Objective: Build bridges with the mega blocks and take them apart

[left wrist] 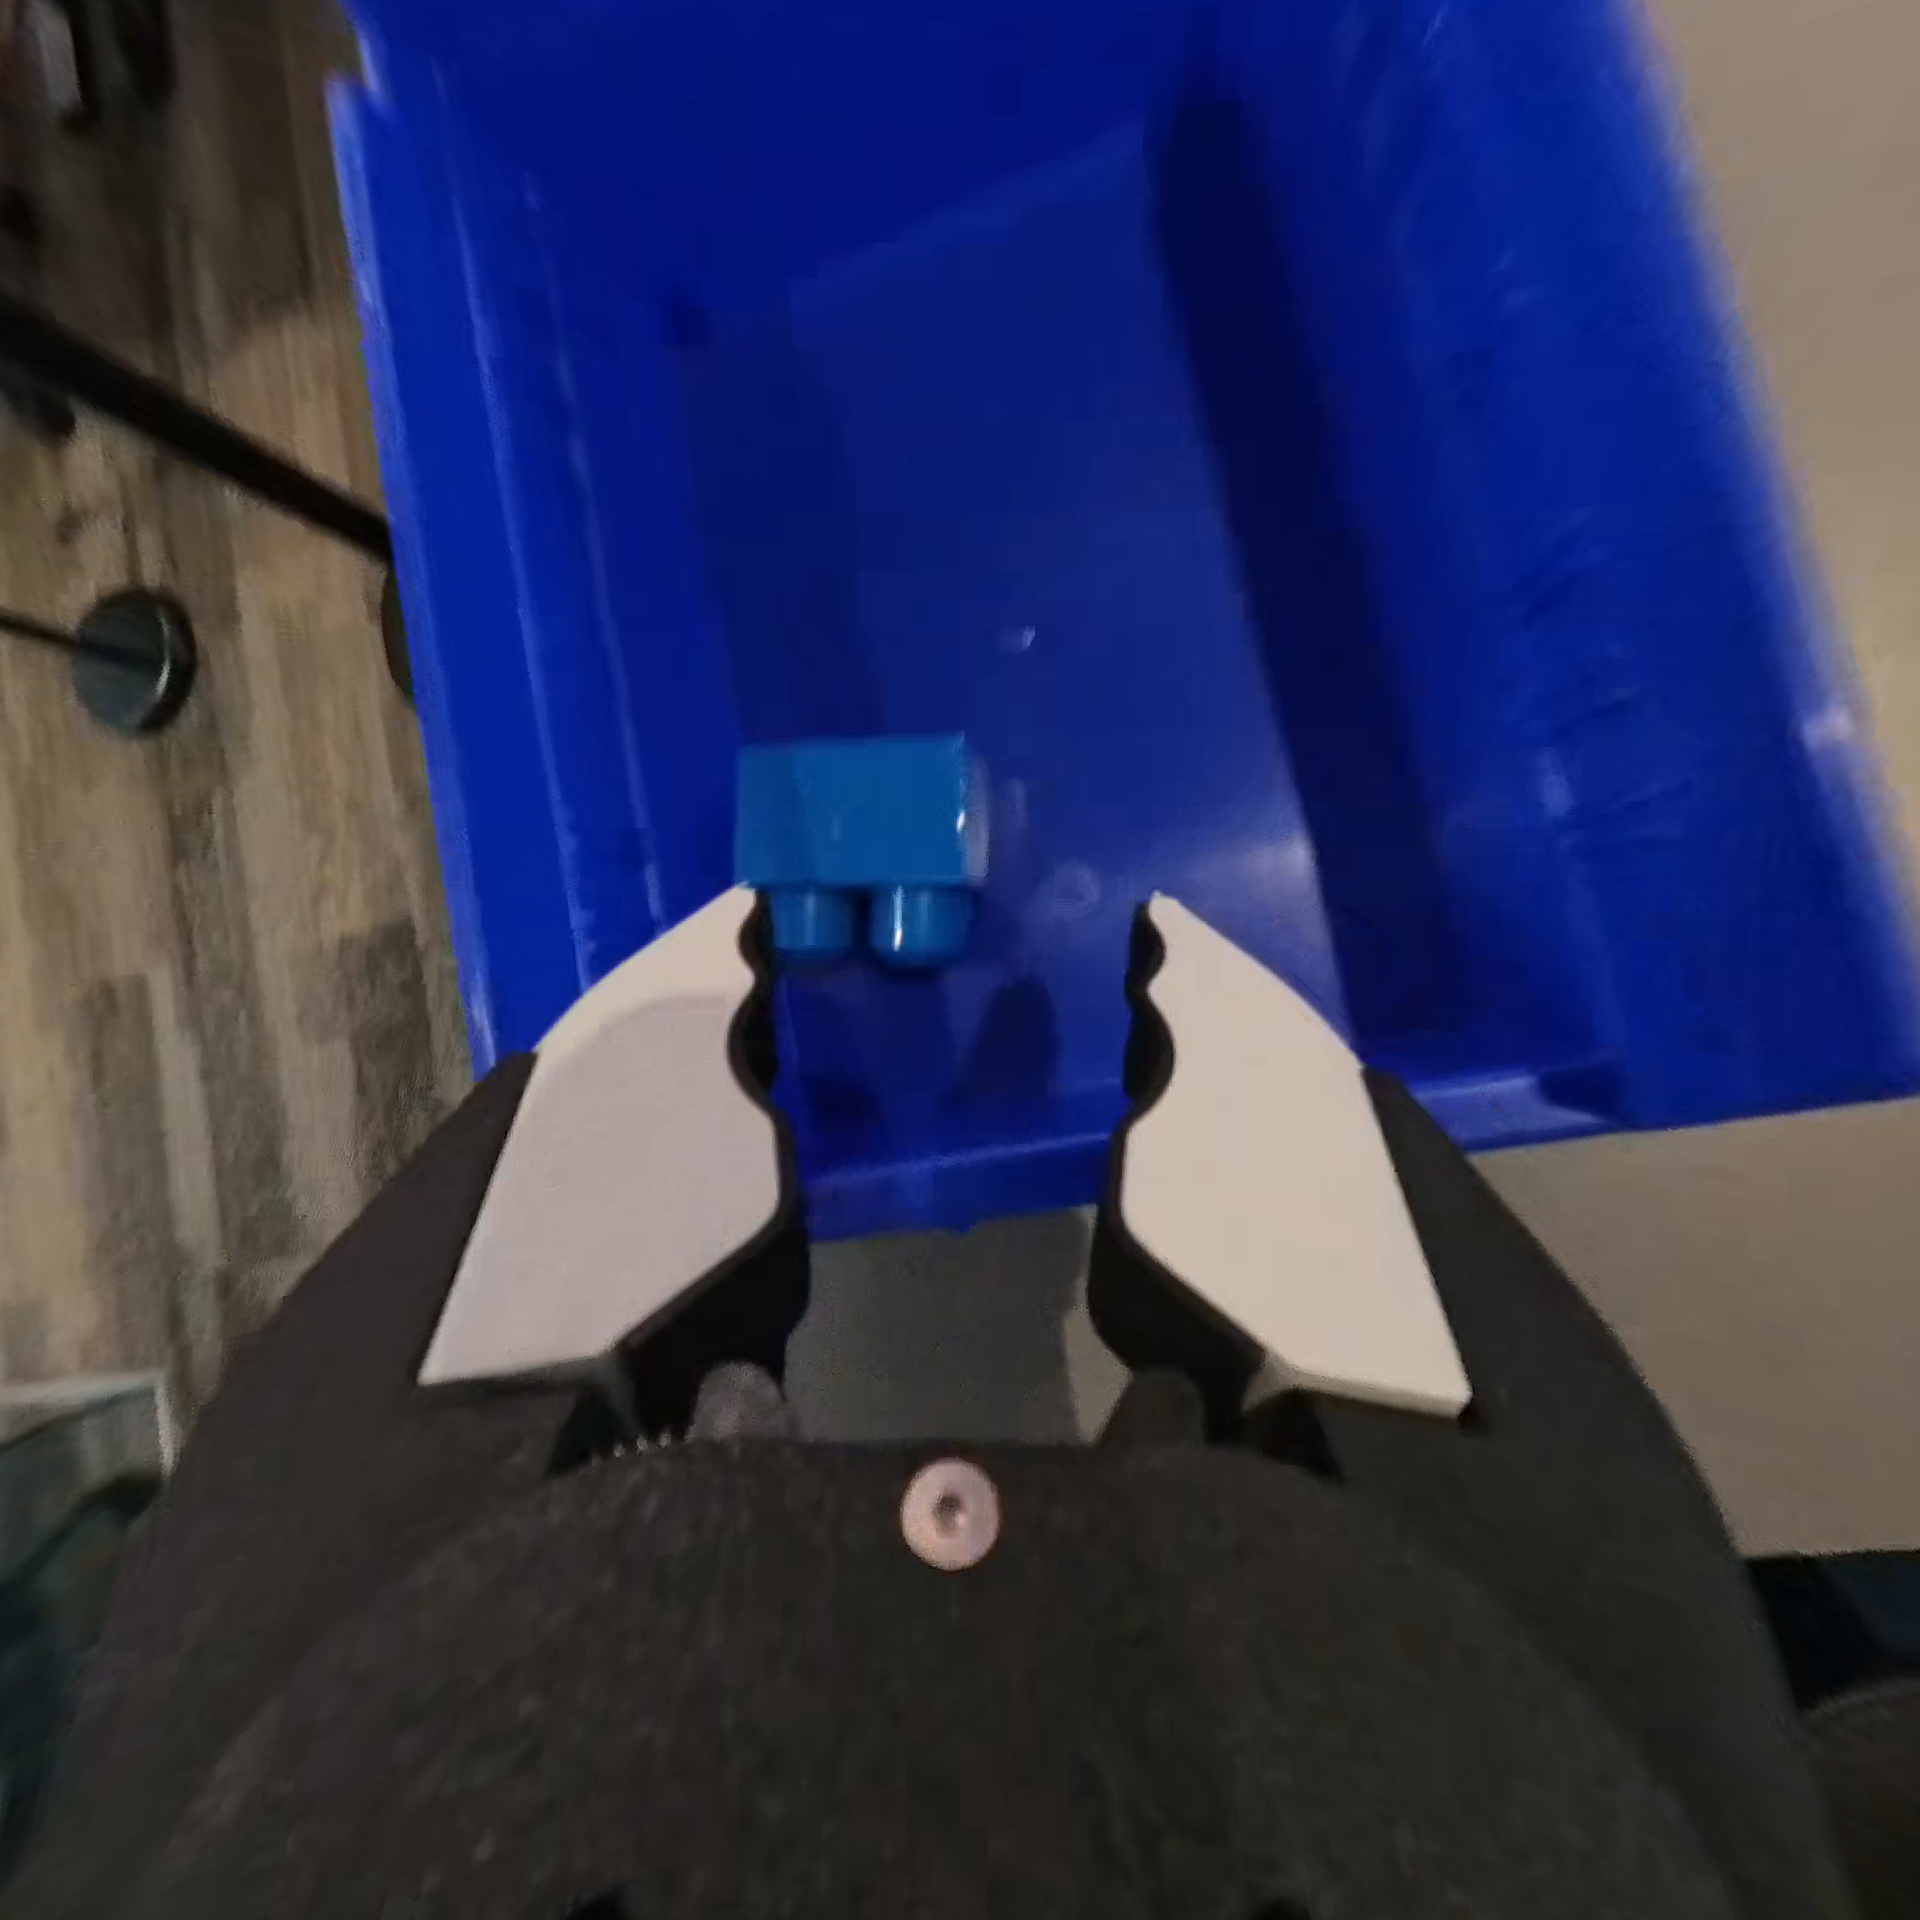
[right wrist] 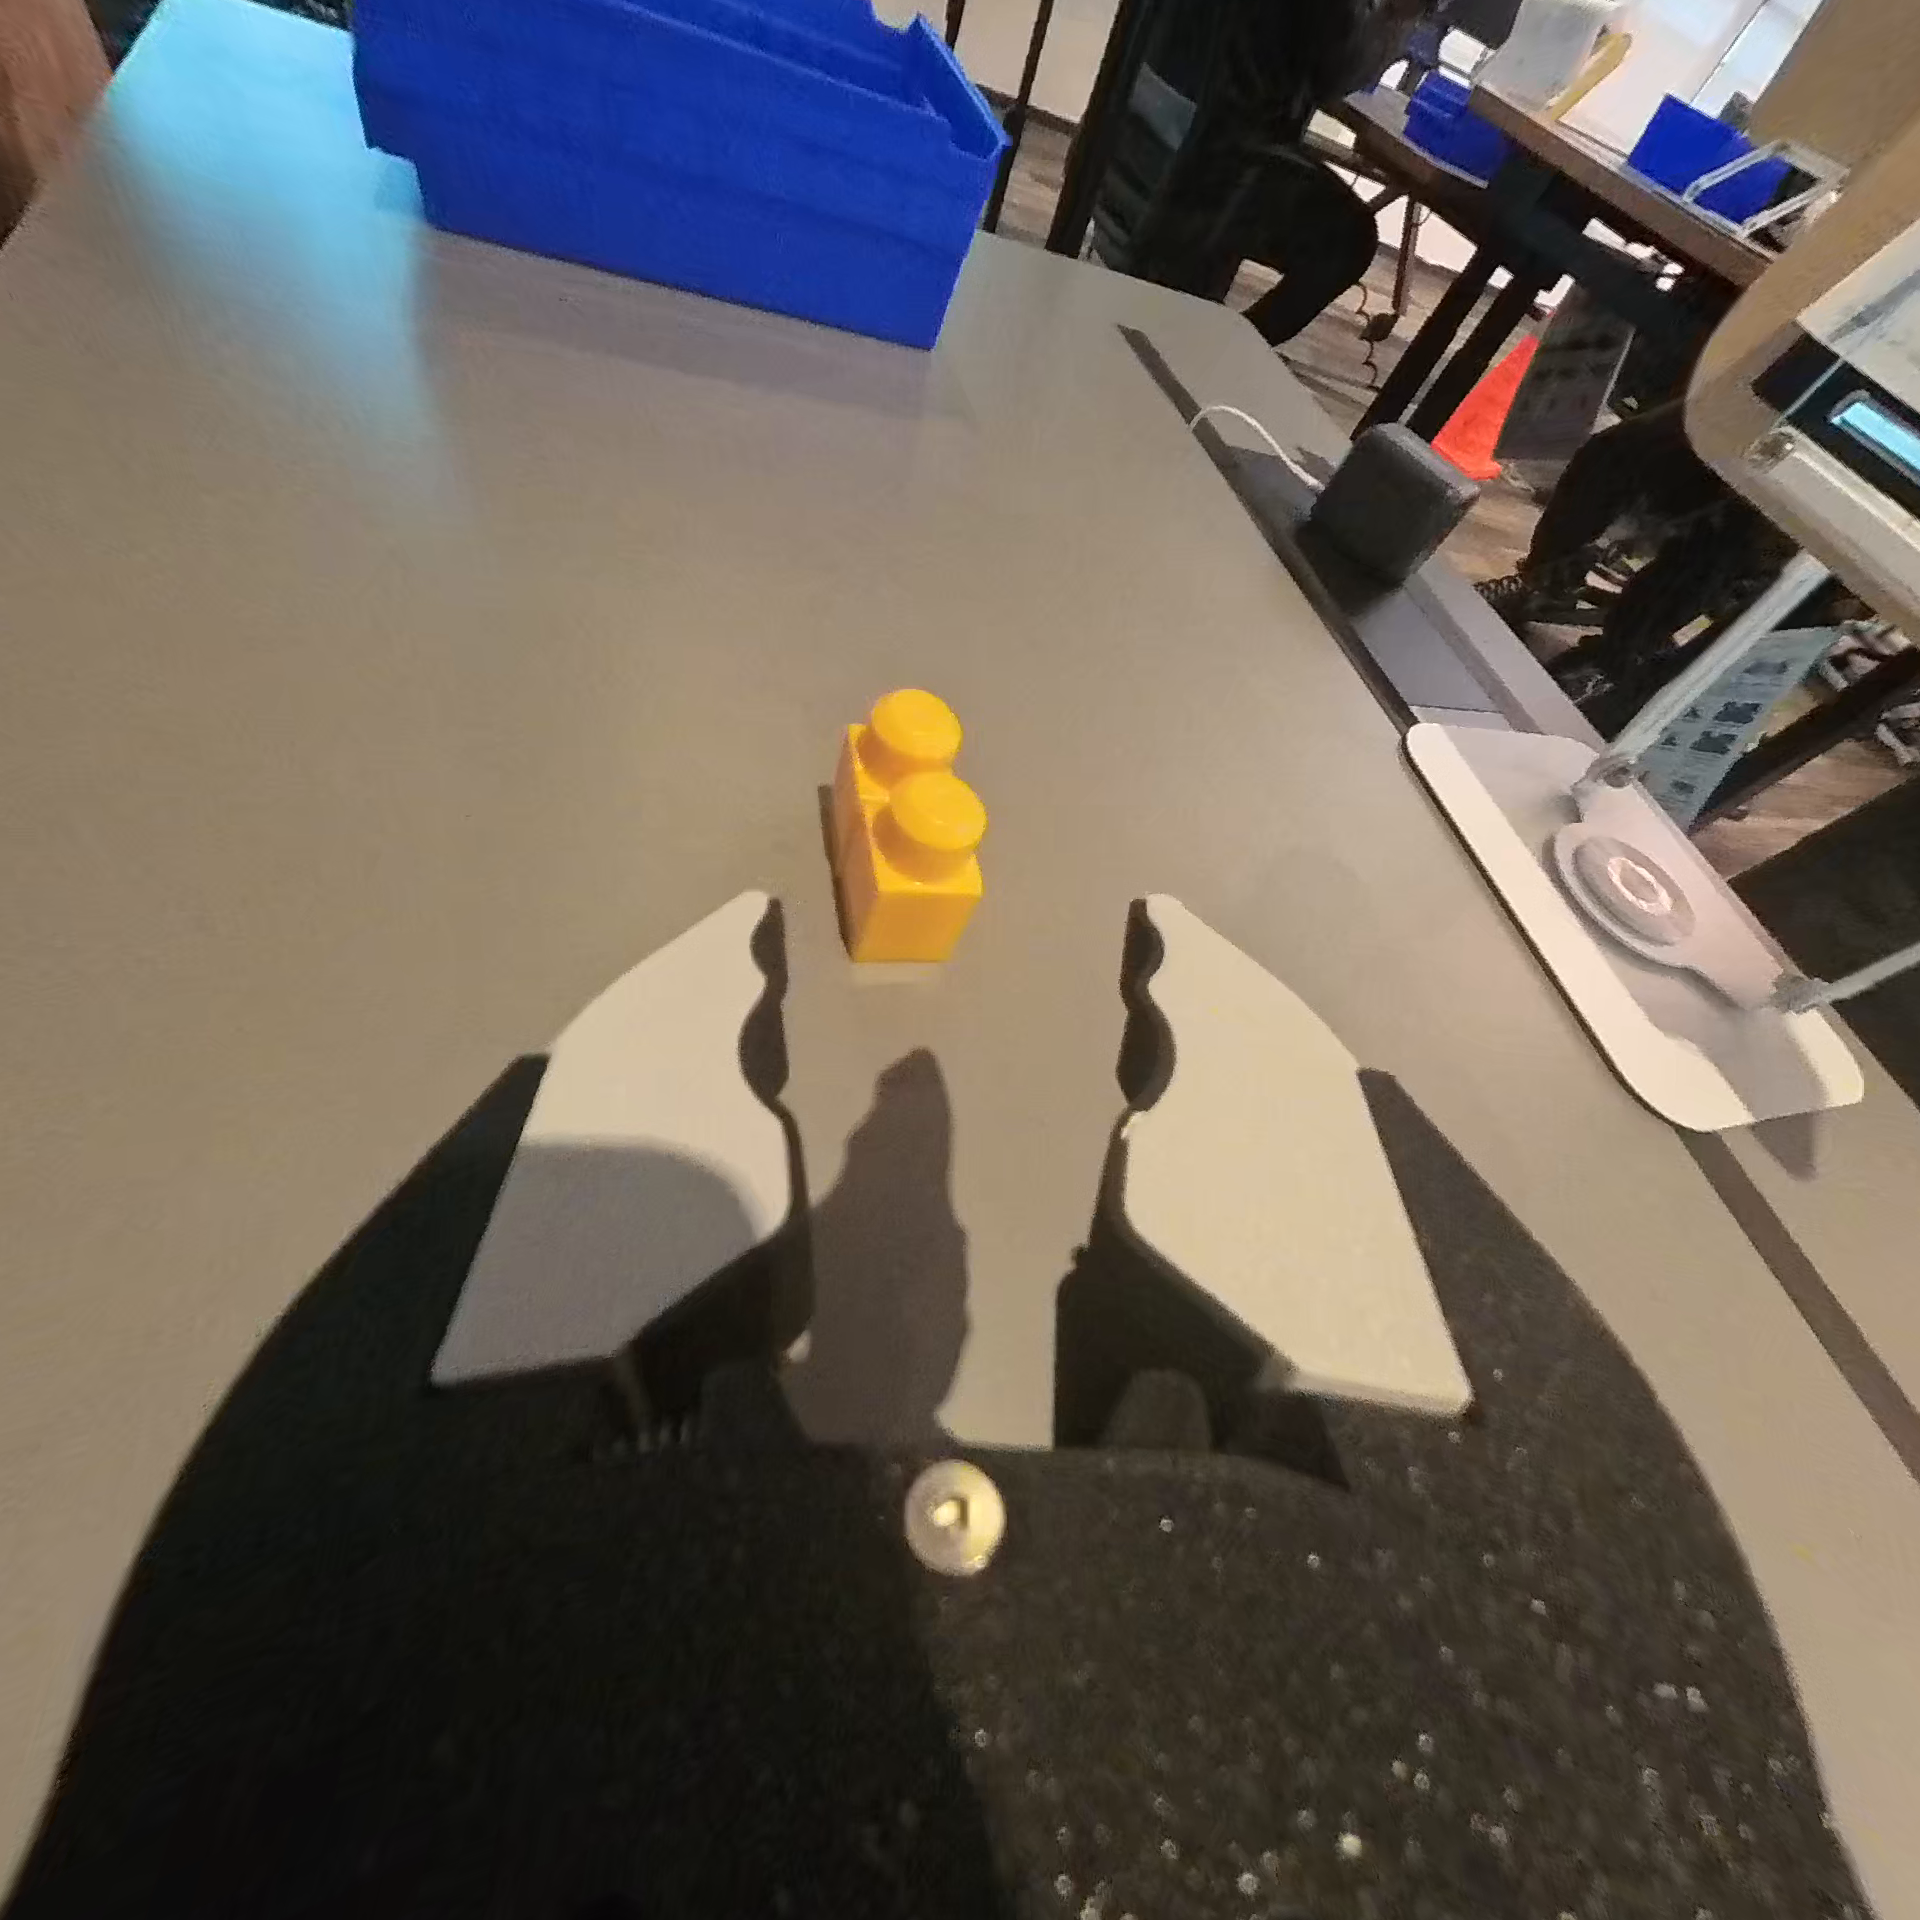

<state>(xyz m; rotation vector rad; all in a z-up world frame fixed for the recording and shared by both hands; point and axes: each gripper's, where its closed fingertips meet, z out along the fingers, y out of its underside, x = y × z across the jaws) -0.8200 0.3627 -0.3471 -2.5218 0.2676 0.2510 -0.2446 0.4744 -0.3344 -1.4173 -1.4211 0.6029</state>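
Blue bin (left wrist: 1039, 416): sat on the grey desk (right wrist: 416, 623) near its far edge; it held one blue block (left wrist: 852, 821) lying on its side, studs towards the camera.
Left gripper (left wrist: 951, 914): hung over the bin's near rim, fingers (left wrist: 665, 1039) spread wide, gripping nothing; the left fingertip was just beside the blue block's studs.
Yellow block (right wrist: 909, 842): stood upright on the open desk, two studs up, well apart from the bin.
Right gripper (right wrist: 951, 914): fingers spread and empty, the yellow block just beyond the tips.
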